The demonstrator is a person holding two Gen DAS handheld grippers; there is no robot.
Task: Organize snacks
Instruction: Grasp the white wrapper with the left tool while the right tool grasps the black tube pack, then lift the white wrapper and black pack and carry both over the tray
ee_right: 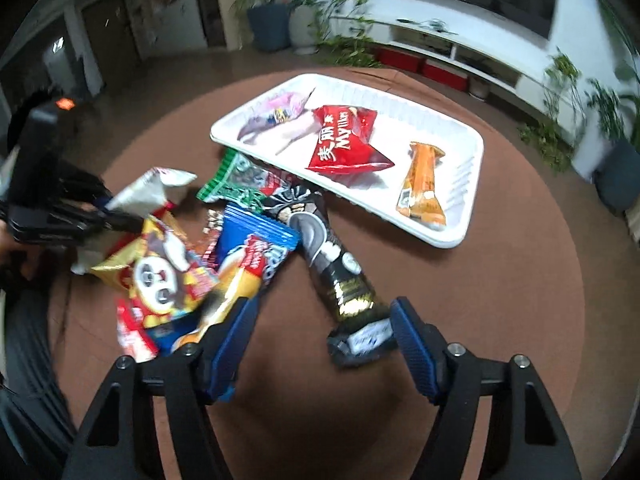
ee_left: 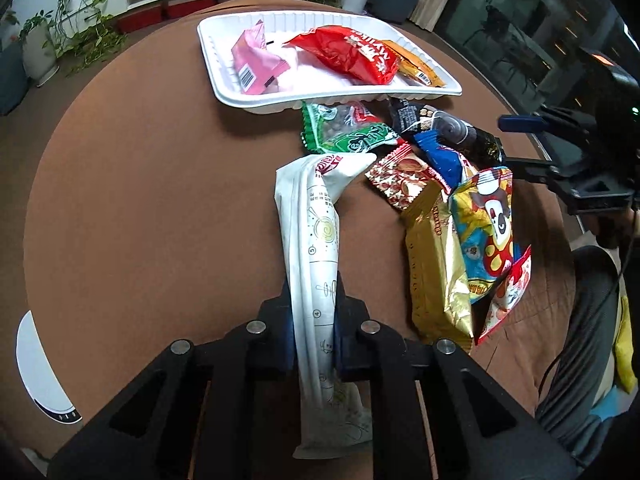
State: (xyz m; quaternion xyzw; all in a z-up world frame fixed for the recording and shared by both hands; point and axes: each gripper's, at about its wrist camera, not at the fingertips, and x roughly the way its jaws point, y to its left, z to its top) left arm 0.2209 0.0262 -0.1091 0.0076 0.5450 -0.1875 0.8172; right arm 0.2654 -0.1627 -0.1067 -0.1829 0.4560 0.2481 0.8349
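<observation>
My left gripper [ee_left: 313,320] has its fingers clamped on the white packet [ee_left: 316,248], next stop the tray [ee_left: 224,92] ahead, while my right gripper [ee_right: 322,332] fingers stand open around the black bar [ee_right: 332,256].

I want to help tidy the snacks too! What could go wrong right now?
1. The left gripper pinches the long white packet near one end, so the rest droops and could drag other snacks on its way to the white tray.
2. The black packet lies nearer one of the right gripper's fingers, so closing may just nudge it away.
3. The green packet is tucked under the tray's edge; pulling it might shift the tray.
</observation>
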